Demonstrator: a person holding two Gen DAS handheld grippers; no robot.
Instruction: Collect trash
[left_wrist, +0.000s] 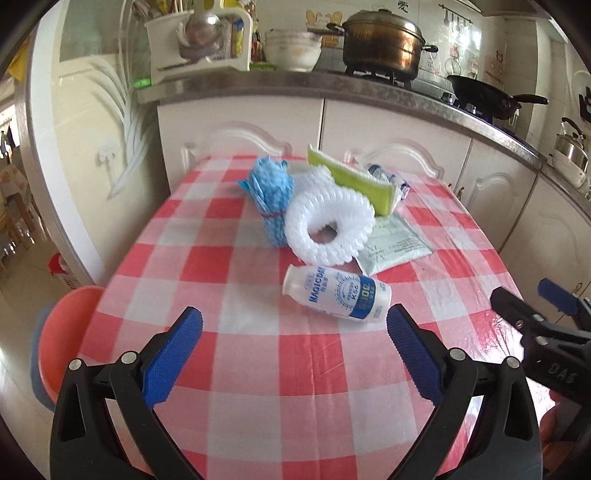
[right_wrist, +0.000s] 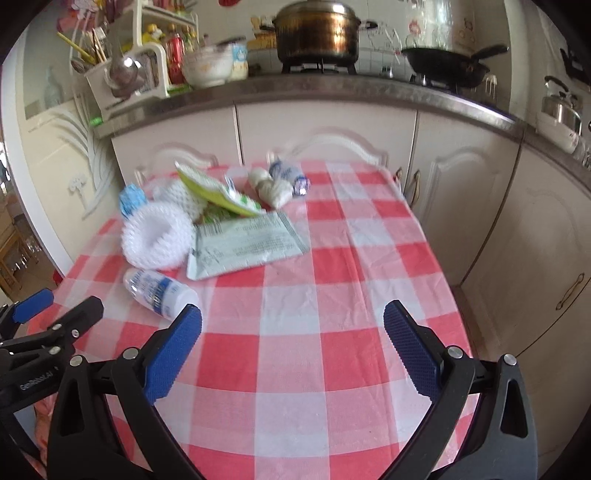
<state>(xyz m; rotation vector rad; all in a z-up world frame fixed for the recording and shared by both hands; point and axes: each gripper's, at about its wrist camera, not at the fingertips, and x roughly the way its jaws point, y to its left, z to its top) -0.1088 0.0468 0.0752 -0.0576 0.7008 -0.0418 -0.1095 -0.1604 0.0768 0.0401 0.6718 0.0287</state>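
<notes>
Pink basin (left_wrist: 64, 332) stood off the table's left edge, below the red-and-white checked tablecloth (left_wrist: 236, 398). Left gripper (left_wrist: 294, 347) was released, jaws spread wide, nothing between them, hovering over the near cloth. White drink bottle (left_wrist: 338, 293) lay on its side just beyond that gripper, nearer its right finger, apart from both pads. Its long axis ran roughly left-right across the left wrist view, narrow neck to the left, flat base to the right. Behind it, blue patterned bag (left_wrist: 269, 199) at left, white foam ring (left_wrist: 328, 230) in the middle, grey-green printed pouch (left_wrist: 395, 247) and yellow-green packet (left_wrist: 354, 177) to the right. Right gripper (right_wrist: 293, 347) was also released and empty, over bare cloth right of the bottle.
</notes>
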